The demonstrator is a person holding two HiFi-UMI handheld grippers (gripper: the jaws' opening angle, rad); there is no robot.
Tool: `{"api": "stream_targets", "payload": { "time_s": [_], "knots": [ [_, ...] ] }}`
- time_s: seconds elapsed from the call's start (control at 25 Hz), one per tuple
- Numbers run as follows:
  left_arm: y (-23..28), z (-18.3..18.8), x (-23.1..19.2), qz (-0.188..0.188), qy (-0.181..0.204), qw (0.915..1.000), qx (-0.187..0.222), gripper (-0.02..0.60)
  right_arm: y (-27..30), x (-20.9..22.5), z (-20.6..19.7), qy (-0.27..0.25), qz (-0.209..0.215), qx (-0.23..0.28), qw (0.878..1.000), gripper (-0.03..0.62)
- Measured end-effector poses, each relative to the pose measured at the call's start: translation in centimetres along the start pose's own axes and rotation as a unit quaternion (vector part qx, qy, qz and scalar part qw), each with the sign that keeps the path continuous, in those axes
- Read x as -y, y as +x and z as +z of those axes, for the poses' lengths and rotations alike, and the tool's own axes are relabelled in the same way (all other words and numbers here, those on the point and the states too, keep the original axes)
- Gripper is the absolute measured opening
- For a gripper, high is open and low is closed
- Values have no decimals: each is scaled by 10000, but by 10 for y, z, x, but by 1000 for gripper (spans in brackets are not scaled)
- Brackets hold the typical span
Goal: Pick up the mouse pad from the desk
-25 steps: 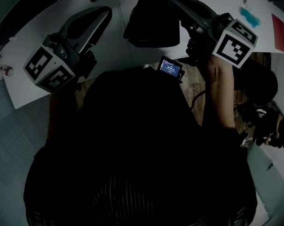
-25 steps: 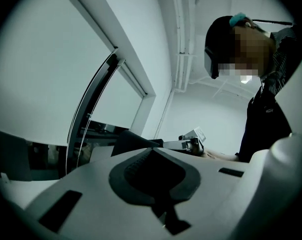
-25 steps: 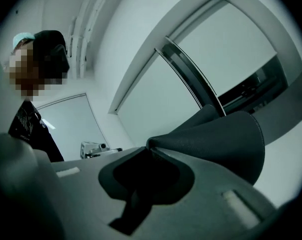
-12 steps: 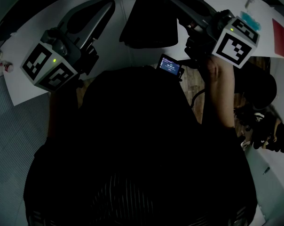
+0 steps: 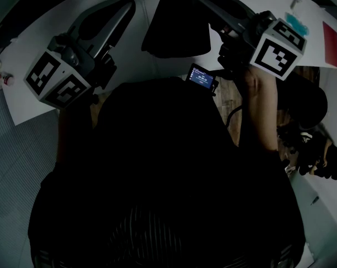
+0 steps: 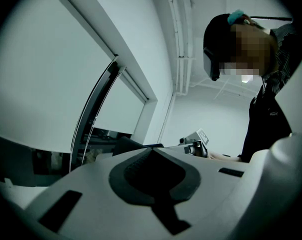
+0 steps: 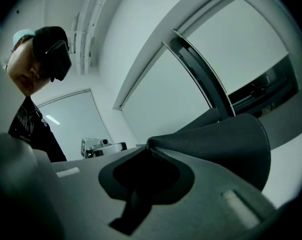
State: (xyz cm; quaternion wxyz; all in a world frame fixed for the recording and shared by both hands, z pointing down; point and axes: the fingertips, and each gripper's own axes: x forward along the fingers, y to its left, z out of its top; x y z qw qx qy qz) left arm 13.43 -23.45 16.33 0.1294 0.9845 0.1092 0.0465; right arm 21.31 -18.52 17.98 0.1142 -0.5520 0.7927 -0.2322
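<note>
Black mouse pad [image 5: 179, 29] hangs over the desk [image 5: 34, 88], its right edge pinched tight by the right gripper [image 5: 207, 3]. The left gripper [image 5: 125, 5], closed and empty, is near its left edge.

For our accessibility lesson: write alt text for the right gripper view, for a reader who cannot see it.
The right gripper has its jaws shut on the edge of a dark mouse pad, which curves off to the right. Behind stand a person at left, the left gripper small in the distance, and pale walls with a window frame.
</note>
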Motion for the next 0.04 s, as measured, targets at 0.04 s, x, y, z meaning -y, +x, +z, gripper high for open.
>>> {"api": "stream_targets", "payload": {
  "time_s": [0.04],
  "knots": [
    [1, 1, -1, -2, -6, 10000, 3, 6, 0, 1, 1, -1, -7, -7, 10000, 32]
  ]
}}
